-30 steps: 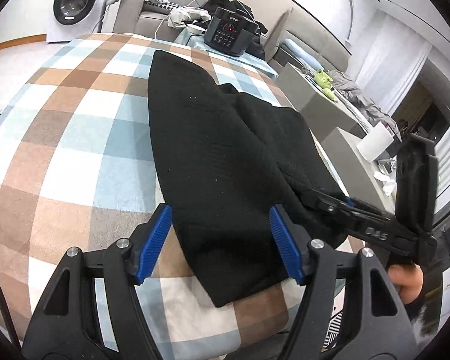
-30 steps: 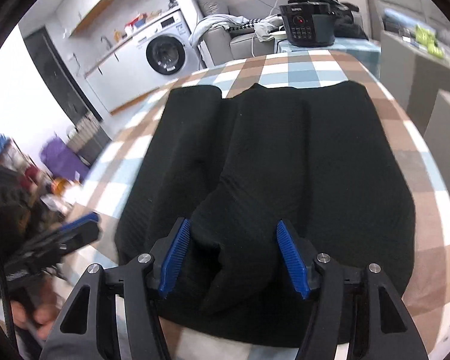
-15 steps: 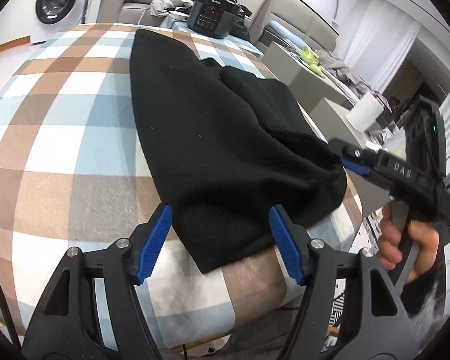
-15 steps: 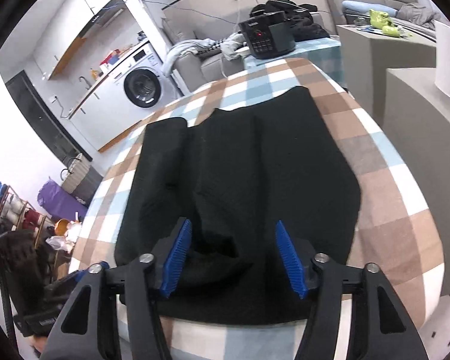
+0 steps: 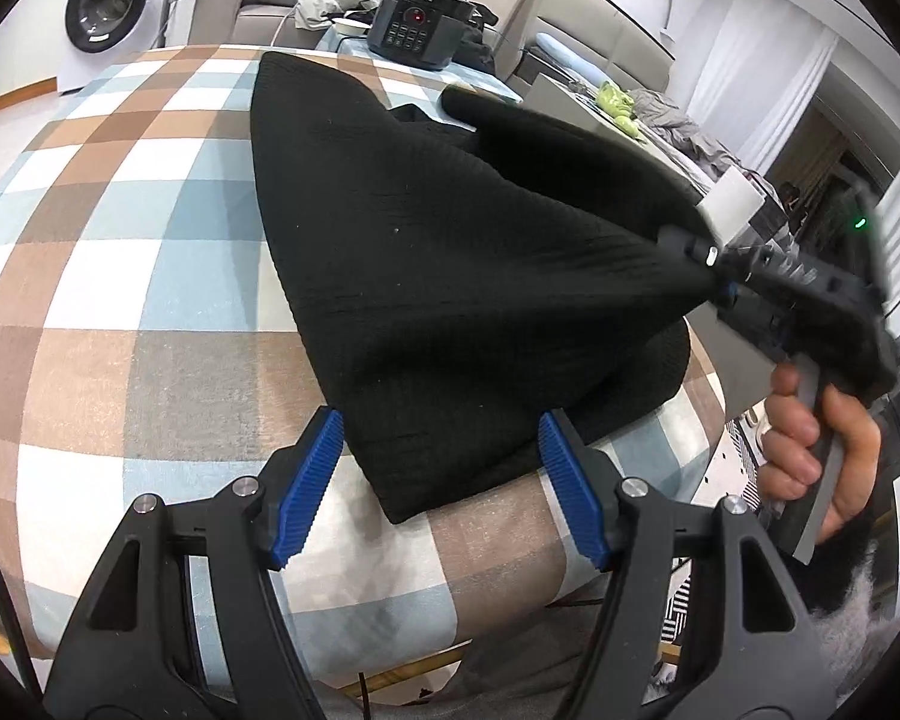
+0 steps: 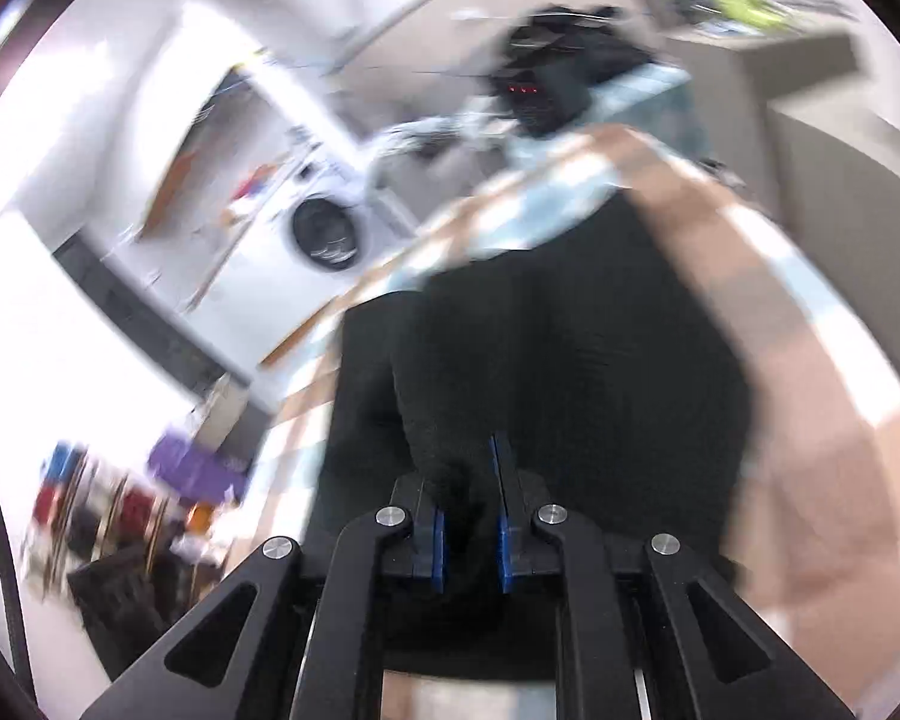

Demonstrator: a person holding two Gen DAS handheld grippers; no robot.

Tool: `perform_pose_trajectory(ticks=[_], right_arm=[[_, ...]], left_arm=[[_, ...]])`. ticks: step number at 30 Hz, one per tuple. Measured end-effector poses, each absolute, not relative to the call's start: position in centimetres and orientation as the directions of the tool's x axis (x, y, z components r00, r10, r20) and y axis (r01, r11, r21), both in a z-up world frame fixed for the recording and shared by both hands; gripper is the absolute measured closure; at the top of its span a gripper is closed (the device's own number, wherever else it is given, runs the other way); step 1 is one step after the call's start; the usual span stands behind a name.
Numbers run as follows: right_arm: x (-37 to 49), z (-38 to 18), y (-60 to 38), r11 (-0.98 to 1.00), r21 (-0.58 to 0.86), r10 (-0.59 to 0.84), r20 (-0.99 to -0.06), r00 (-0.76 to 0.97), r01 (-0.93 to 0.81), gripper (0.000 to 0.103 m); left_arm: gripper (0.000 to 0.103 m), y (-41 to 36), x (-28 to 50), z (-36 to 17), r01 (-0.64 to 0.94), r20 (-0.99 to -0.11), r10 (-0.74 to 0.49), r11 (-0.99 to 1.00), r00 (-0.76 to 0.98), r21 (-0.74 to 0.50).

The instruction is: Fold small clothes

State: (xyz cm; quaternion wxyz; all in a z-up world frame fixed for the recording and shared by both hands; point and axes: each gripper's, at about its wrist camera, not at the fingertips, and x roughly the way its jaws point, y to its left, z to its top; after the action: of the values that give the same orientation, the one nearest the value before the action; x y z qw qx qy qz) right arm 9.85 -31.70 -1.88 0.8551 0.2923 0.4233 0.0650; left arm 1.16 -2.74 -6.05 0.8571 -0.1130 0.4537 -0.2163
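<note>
A black knit garment [image 5: 450, 252] lies on the checked tablecloth [image 5: 108, 276]. My left gripper [image 5: 444, 474] is open, its blue pads on either side of the garment's near corner, not closed on it. My right gripper [image 5: 723, 288] shows at the right in the left wrist view, shut on the garment's right edge and lifting it off the table. In the blurred right wrist view the right gripper [image 6: 469, 516] is pinched on the black fabric [image 6: 570, 360].
A black cooker [image 5: 420, 24] stands beyond the table's far end. A washing machine [image 5: 108, 18] is at the far left and grey furniture [image 5: 576, 96] lies to the right. The table's near edge runs just under my left gripper.
My right gripper has closed on the garment's right edge and lifted it, pulling the fabric taut. The right wrist view is now motion-blurred. My left gripper stays open at the near corner.
</note>
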Motion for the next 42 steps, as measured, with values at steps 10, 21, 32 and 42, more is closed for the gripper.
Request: perform_pose_trajectory(ticks=[10,21,32,42], right_arm=[[7.5,1.2,-30.8,0.905,0.423,0.276,-0.661,0.698,0.043,0.056],[12.0,-3.4,-23.7,0.875,0.431,0.483,-0.727,0.488,-0.222,0.08],[10.8,-3.7,-26.1,0.831,0.552,0.527,-0.739,0.42,-0.07,0.098],[10.6,-4.8,-25.7,0.816,0.568,0.553,-0.715,0.428,-0.104,0.072]], left_arm=[[0.038,-4.4,1.8,-6.2,0.322,-0.734,-0.48,0.875,0.48,-0.362],[0.038,-2.3,2.1,-6.5,0.264,-0.735,-0.468,0.884,0.491,-0.386],[0.038,-1.7,3.0,-6.6,0.262,-0.723,-0.488,0.873,0.489,-0.412],[0.038,-1.0,4.0,-7.6,0.21,-0.735,-0.486,0.872,0.473,-0.442]])
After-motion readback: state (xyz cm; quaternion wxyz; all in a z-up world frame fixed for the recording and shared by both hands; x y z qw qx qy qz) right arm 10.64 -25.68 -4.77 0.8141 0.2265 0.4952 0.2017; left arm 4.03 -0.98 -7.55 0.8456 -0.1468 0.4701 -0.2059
